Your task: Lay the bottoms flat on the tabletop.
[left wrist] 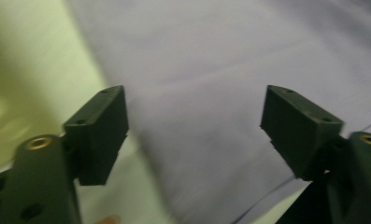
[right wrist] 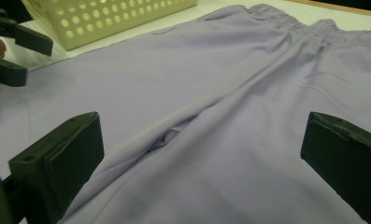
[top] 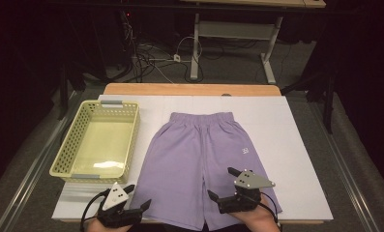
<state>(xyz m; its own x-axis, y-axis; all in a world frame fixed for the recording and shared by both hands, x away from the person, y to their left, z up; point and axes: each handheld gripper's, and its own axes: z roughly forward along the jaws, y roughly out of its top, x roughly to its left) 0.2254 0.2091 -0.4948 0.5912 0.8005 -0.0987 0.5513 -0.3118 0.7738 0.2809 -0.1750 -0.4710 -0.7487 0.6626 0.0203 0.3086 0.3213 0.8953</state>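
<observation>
A pair of lilac shorts [top: 199, 159] lies flat on the white mat, waistband toward the far side and leg hems toward me. My left gripper [top: 139, 195] hovers at the outer edge of the left leg hem, its jaws apart. In the left gripper view its jaws [left wrist: 195, 130] straddle the shorts' edge [left wrist: 211, 70] without pressing on the cloth. My right gripper [top: 221, 182] is open over the right leg, near the hem. Its own view has wide jaws [right wrist: 202, 154] above the fabric [right wrist: 197, 84], with the left gripper [right wrist: 22, 58] at far left.
A pale yellow perforated basket [top: 64, 159] stands empty to the left of the shorts; its corner is in the right gripper view [right wrist: 103, 18]. The white mat [top: 286, 135] covers a wooden table [top: 189, 89]. Beyond the table are cables and another desk's legs.
</observation>
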